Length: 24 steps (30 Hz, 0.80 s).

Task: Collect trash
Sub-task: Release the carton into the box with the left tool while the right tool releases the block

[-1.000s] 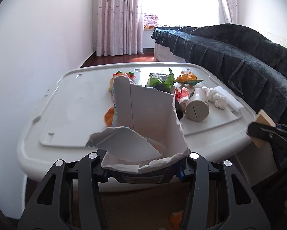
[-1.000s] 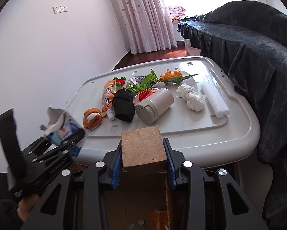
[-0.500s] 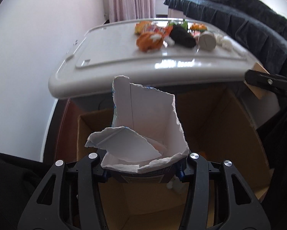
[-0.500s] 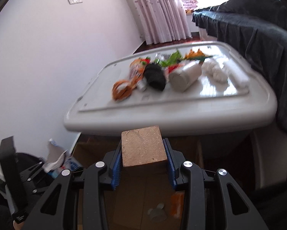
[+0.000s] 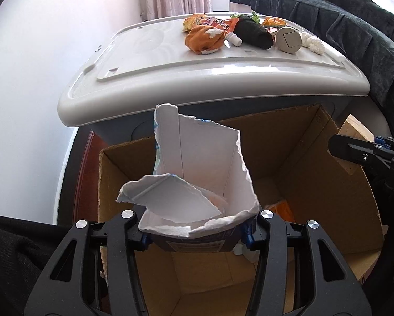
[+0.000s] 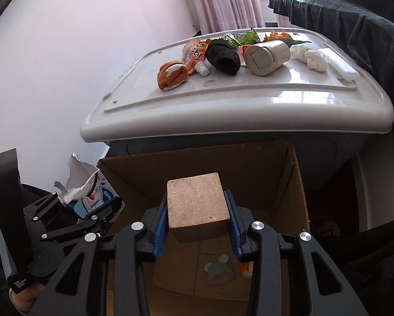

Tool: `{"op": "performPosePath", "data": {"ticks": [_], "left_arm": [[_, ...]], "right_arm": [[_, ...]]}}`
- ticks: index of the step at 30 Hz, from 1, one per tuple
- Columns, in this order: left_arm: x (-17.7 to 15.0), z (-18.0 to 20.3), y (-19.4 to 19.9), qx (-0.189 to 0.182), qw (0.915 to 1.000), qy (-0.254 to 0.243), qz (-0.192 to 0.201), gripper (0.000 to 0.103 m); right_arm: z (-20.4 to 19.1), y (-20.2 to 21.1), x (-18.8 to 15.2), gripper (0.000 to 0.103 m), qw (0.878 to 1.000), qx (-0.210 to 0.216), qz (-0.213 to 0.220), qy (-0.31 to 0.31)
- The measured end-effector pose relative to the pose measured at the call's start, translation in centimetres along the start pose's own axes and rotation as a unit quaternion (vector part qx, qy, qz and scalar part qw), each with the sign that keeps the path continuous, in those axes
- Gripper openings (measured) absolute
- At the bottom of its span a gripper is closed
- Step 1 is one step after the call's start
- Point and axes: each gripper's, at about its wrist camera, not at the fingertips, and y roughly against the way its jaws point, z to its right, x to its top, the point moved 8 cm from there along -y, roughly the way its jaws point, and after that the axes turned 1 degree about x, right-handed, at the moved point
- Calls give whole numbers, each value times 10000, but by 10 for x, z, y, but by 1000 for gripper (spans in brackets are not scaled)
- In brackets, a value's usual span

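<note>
My left gripper (image 5: pixel 197 234) is shut on a torn white carton (image 5: pixel 202 173), its ragged open end pointing away from me. It hangs over an open cardboard box (image 5: pixel 315 184) on the floor. My right gripper (image 6: pixel 197 223) is shut on a brown block (image 6: pixel 197 205), which also hangs over the box (image 6: pixel 223 163). In the right wrist view the left gripper (image 6: pixel 91 210) and its carton (image 6: pixel 84 181) are at the box's left edge. In the left wrist view the right gripper (image 5: pixel 354 152) and the block (image 5: pixel 354 131) are at the box's right edge.
Behind the box a white bin lid (image 6: pixel 249 105) carries an orange sock (image 6: pixel 172 75), a black sock (image 6: pixel 223 56), a beige canister (image 6: pixel 266 56), white tissue (image 6: pixel 311 58) and wrappers. The box holds a grey mouse-shaped piece (image 6: pixel 219 270) and an orange wrapper (image 5: pixel 281 208). A dark-covered bed (image 6: pixel 368 26) stands to the right.
Both grippers have drawn back from the lid, sunk and tipped downward, so the open box now lies under them. Carton and block stay gripped.
</note>
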Motion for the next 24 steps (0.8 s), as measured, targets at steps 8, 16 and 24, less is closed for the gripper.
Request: {"op": "performPosePath", "data": {"ticks": [8, 16, 24], "left_arm": [[0, 0, 1, 47, 10000, -24, 2, 48], [-1, -16, -4, 379, 9984, 369, -214, 95], [-6, -20, -9, 214, 9974, 567, -394, 95]], "right_arm": [[0, 0, 1, 38, 10000, 25, 10, 20], [1, 7, 5, 70, 9998, -59, 185, -5], [11, 9, 7, 70, 9994, -104, 215, -244]]}}
